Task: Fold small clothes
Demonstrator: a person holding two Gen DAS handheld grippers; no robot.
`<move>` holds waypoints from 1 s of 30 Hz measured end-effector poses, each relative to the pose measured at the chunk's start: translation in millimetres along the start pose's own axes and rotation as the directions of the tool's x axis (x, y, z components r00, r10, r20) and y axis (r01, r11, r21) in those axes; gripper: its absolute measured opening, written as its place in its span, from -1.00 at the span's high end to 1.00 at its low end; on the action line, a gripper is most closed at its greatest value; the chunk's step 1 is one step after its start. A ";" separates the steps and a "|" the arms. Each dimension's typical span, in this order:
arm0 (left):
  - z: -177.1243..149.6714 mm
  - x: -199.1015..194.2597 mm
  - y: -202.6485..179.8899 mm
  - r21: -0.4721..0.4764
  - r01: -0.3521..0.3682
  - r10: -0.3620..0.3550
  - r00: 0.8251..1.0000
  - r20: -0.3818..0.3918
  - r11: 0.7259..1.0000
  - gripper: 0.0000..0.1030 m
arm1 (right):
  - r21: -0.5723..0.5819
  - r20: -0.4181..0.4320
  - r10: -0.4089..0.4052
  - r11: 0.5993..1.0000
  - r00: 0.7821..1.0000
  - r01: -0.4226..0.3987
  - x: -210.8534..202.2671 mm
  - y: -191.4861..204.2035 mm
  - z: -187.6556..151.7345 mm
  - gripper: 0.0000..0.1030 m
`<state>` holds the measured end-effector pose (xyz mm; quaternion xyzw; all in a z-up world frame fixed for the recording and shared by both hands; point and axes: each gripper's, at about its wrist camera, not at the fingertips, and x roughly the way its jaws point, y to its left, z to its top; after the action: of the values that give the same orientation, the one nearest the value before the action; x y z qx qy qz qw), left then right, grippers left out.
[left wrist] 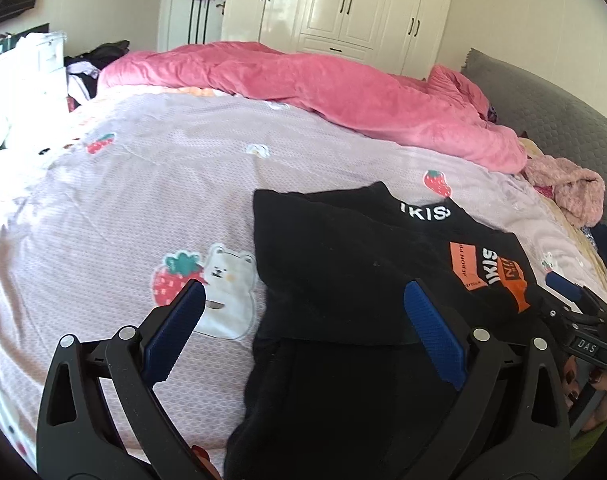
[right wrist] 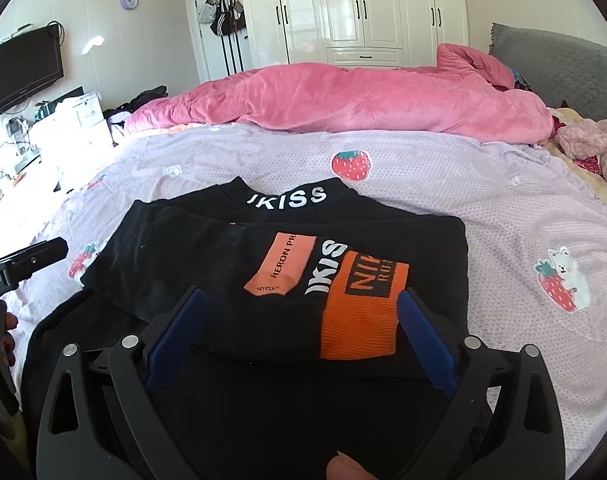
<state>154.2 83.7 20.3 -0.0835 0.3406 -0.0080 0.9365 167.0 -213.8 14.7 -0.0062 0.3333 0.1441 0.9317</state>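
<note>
Both hand-held grippers, left (left wrist: 305, 320) and right (right wrist: 299, 334), apparently wide open.

Matt black knit garment (right wrist: 231, 256), ribbed orange patch (right wrist: 359, 312); plush pink blanket (right wrist: 343, 100); glossy white wardrobe (right wrist: 351, 4); dotted woven sheet (right wrist: 443, 184).

Left gripper (left wrist: 303, 304): two black skeletal finger arms with triangular cut-outs; round silver pivot pins at the joints (two per side); fingers faced with blue textured pads (left wrist: 433, 334). Right gripper (right wrist: 299, 316): identical black frame, silver pins, blue pads (right wrist: 425, 340); its housing carries a white-lettered label reading "DAS". Dark polish is worn on the fingernails (left wrist: 571, 376).
</note>
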 end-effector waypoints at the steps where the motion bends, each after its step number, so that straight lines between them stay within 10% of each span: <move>1: 0.8 -3.4 0.5 0.006 -0.012 0.012 1.000 0.008 1.000 -0.81 | -0.001 0.002 0.000 1.000 1.000 0.000 -1.3 0.1 0.5 -0.86; 30: -27.9 -92.1 53.0 -0.048 -0.107 0.108 0.994 0.033 0.993 -0.82 | 0.005 0.034 -0.020 1.000 0.999 0.020 -72.3 0.2 -23.1 -0.87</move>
<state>63.4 138.4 49.3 -0.0866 0.3278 0.0518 0.9393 99.5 -235.1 41.8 -0.0050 0.3177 0.1340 0.9387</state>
